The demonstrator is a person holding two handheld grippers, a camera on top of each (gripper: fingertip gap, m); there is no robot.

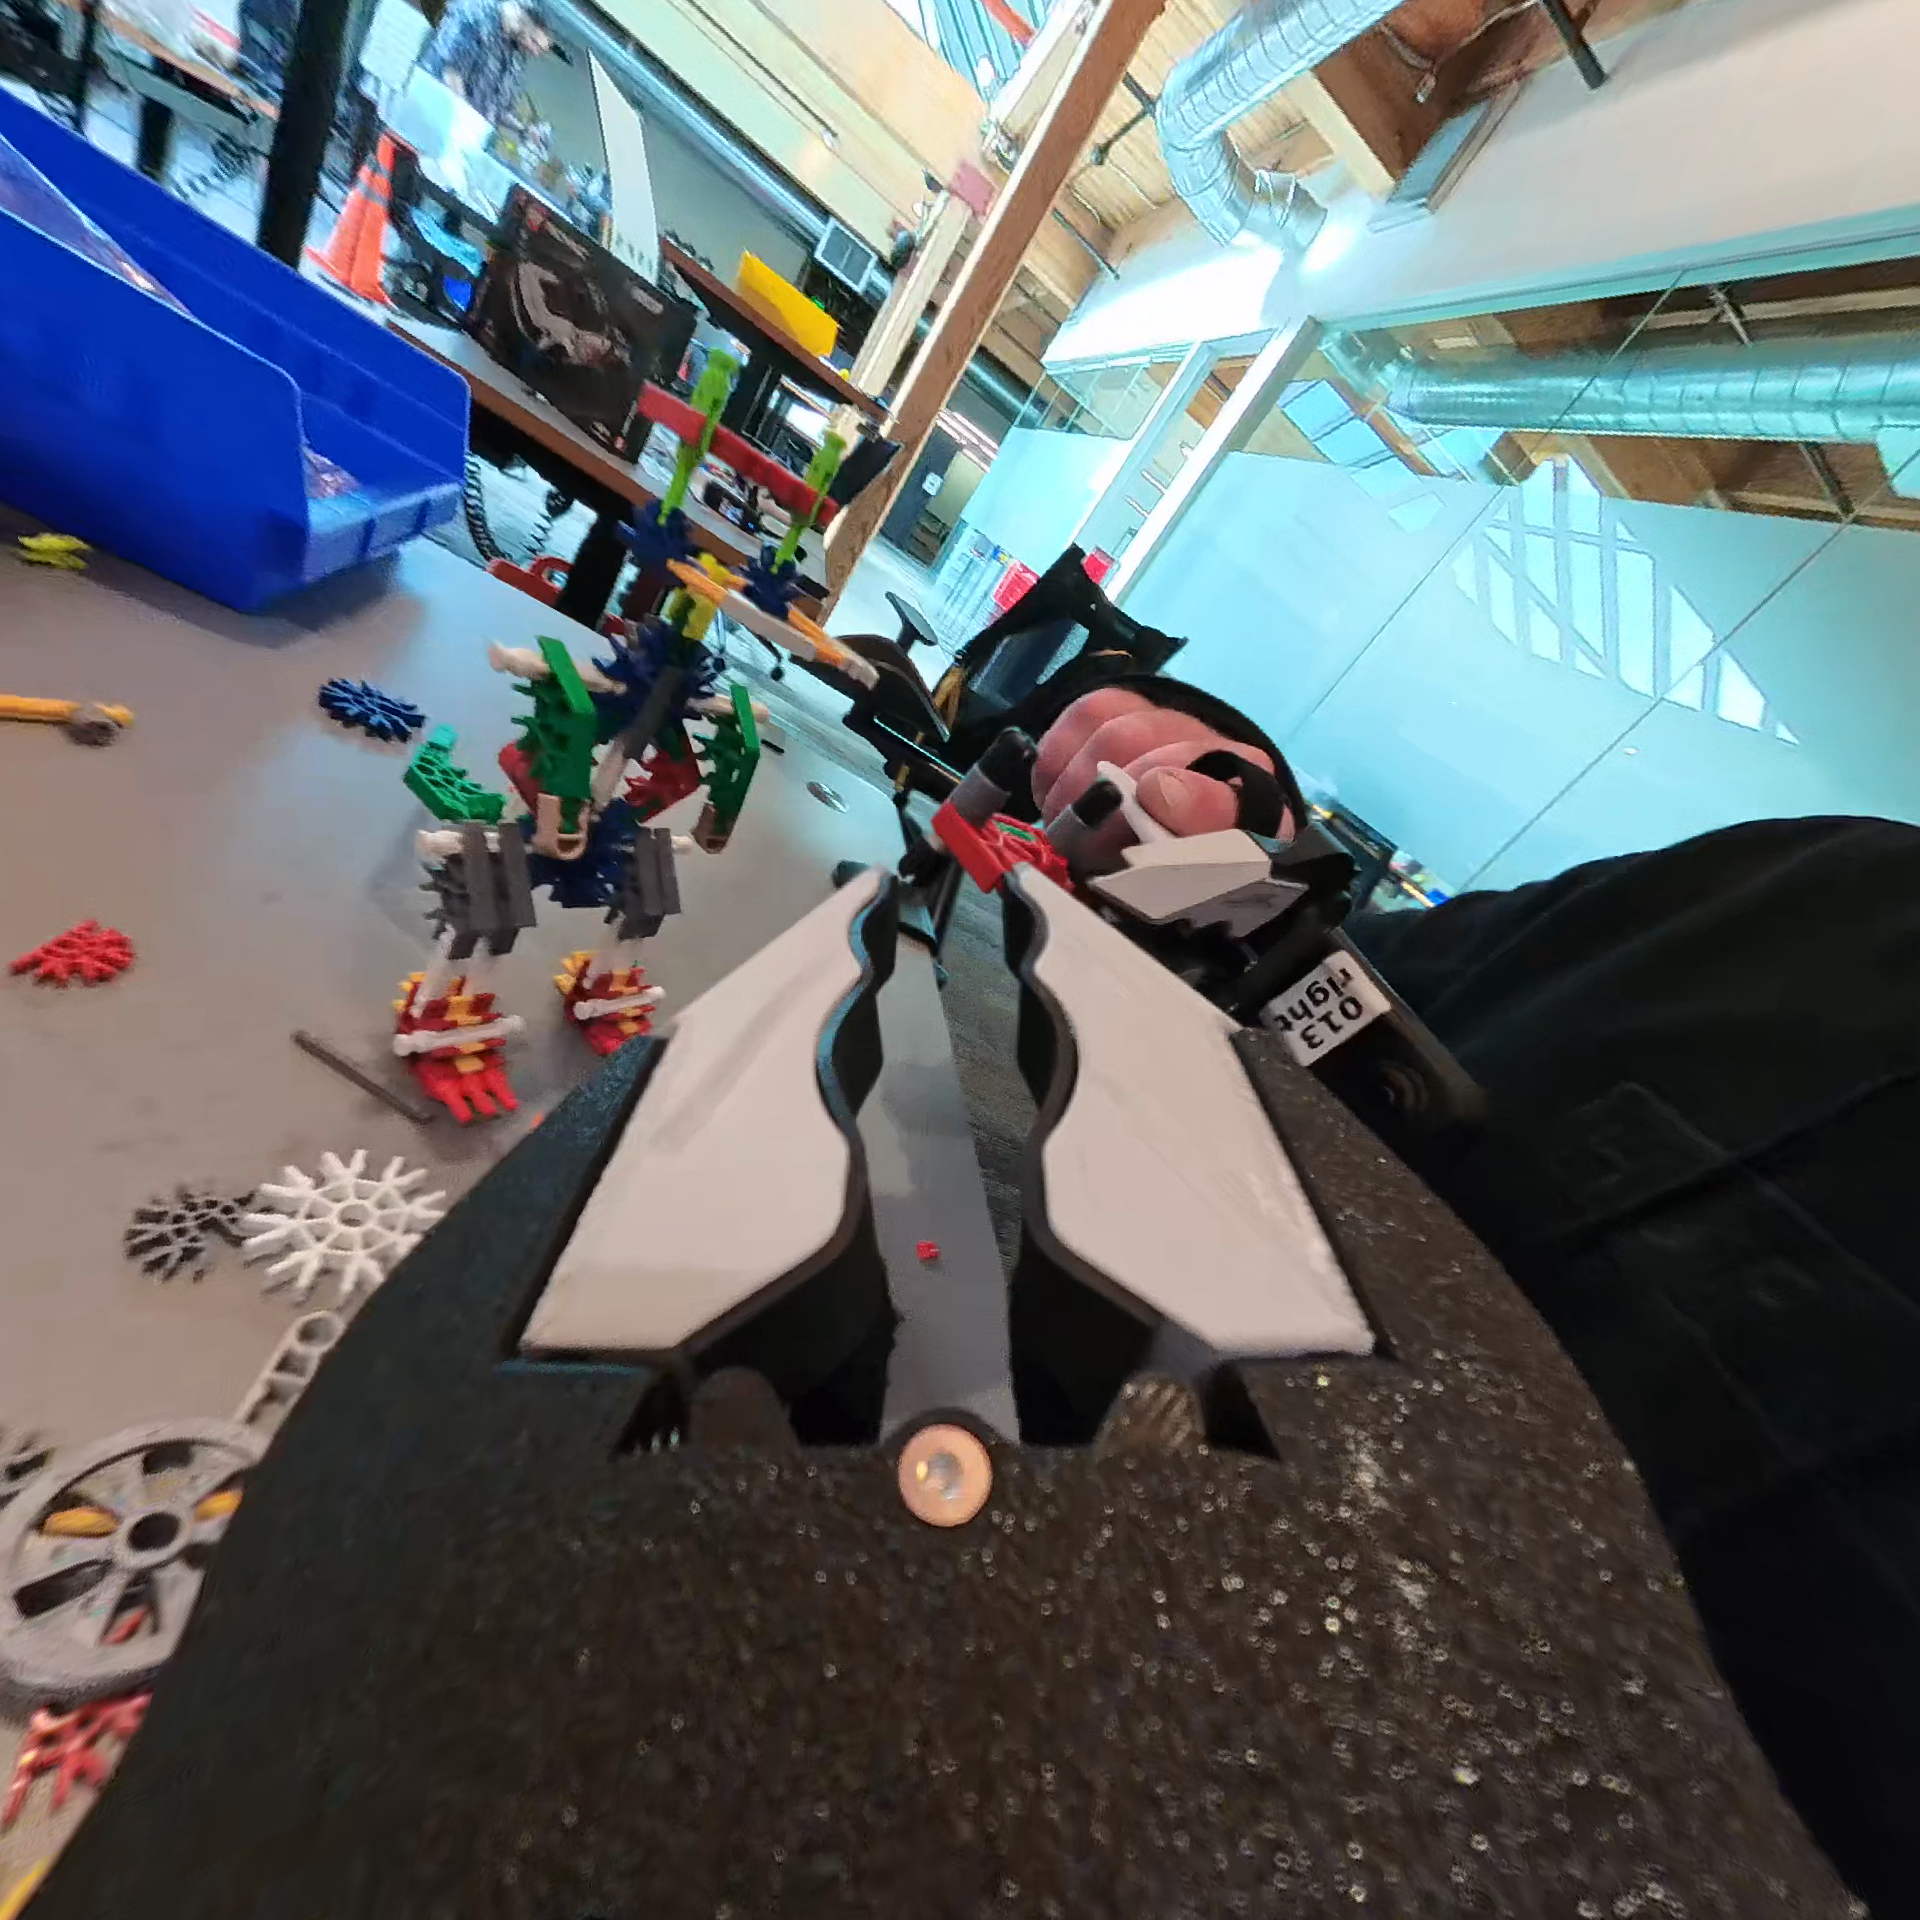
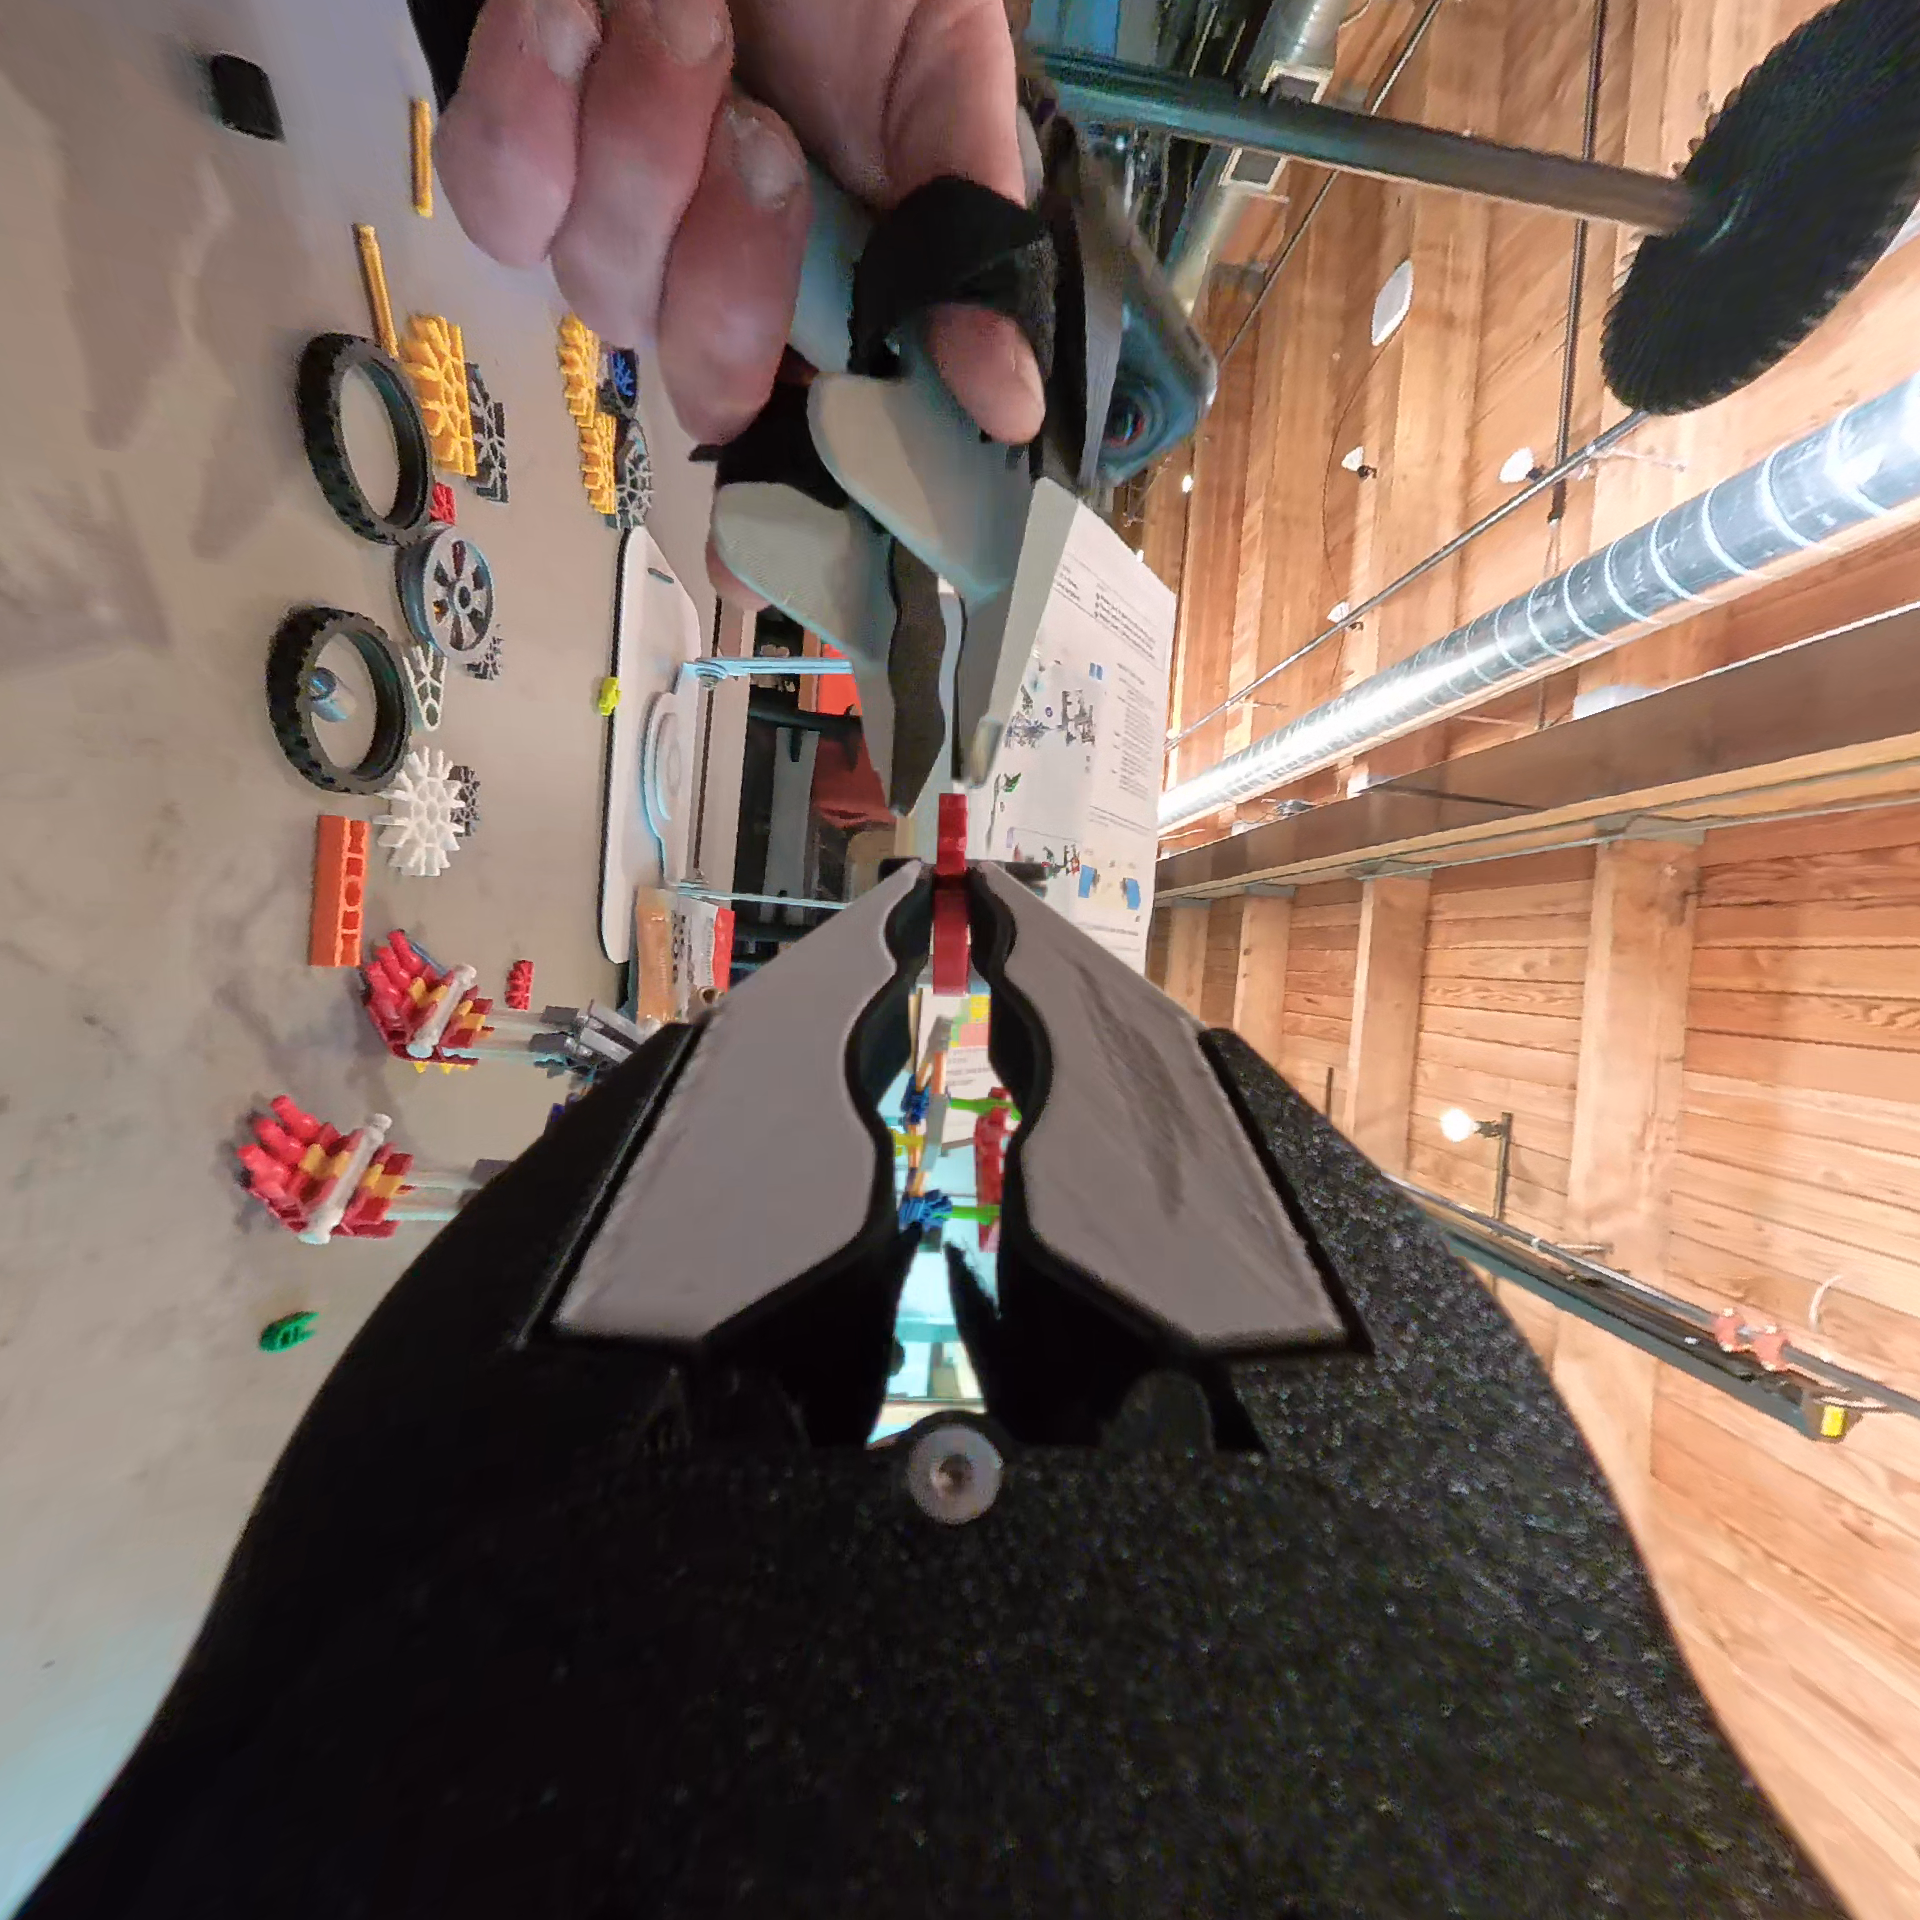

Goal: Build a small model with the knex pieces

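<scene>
My right gripper [image 2: 948, 883] is shut on a small red connector [image 2: 948, 925] and holds it in the air above the grey table [image 2: 156, 935]. In the left wrist view the connector [image 1: 982, 836] carries two short grey rods [image 1: 987, 774]. My left gripper [image 1: 951, 888] is open with a narrow gap. Its tips are right at the connector's free end, facing the right gripper [image 1: 1039, 847]. In the right wrist view the left gripper [image 2: 940, 779] hangs just above the red piece, held by a hand [image 2: 675, 208]. A colourful rod-and-connector figure [image 1: 582, 810] stands on the table to the left.
A blue bin [image 1: 208, 416] sits at the table's far left. Loose parts lie about: a white snowflake connector [image 1: 343, 1221], a grey wheel hub [image 1: 125, 1538], black tyres [image 2: 358, 436], an orange brick [image 2: 338, 888], a green clip [image 2: 286, 1330]. A printed sheet [image 2: 1101, 727] stands behind. Some 4 cm of space lies between my two pairs of fingers. From either gripper's tips it is about 15 cm to the orange brick [image 2: 338, 888].
</scene>
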